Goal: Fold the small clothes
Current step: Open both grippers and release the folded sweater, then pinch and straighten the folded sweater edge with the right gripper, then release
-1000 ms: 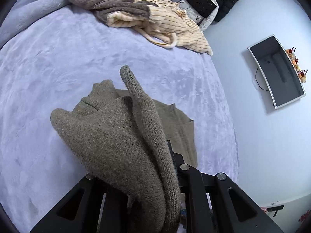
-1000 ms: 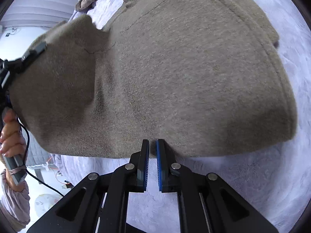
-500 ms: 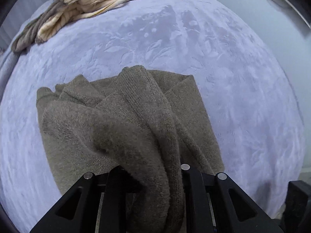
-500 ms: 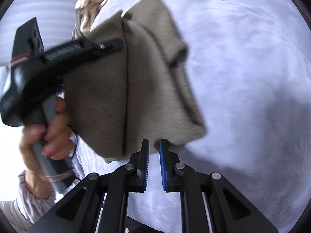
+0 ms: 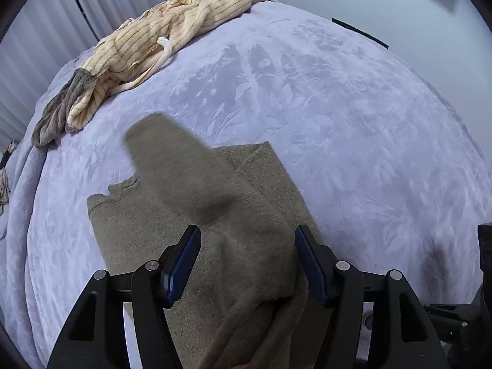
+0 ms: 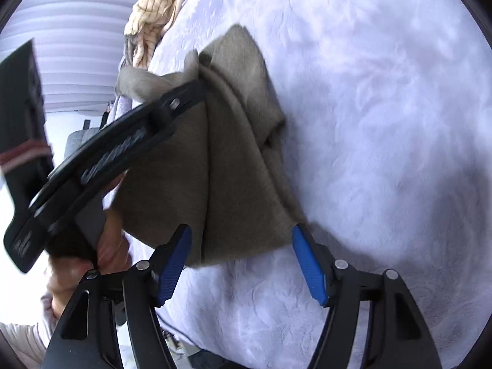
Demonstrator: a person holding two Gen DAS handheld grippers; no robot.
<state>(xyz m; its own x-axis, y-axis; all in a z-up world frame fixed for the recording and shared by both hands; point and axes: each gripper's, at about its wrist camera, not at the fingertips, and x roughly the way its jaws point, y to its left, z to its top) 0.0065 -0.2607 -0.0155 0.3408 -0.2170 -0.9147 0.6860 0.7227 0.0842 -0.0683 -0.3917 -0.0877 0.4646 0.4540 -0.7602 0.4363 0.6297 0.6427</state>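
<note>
In the left wrist view, the left tongs [image 5: 247, 264] are seen opening, a blurred fold of the olive sweater [image 5: 147, 236] between them, ungripped, on the lavender bed [image 5: 353, 129]; a striped garment [image 5: 160, 40] lies far left. In the right wrist view, the right tongs [image 6: 241, 266] are opening, released, at the sweater's near edge.

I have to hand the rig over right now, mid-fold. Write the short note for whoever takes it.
Left gripper: jaws opening, a blurred fold of the brown sweater lies between the pads, not pinched.
Right gripper: jaws opening, the sweater's near edge sits between the fingers, not pinched.
Sweater lies folded over on the lavender blanket; one sleeve is still loose on top.
Striped cream garment lies unfolded at the far edge, over a grey one.
Done: first fold. Left: tidy the sleeve, finish the fold, then the other clothes.
</note>
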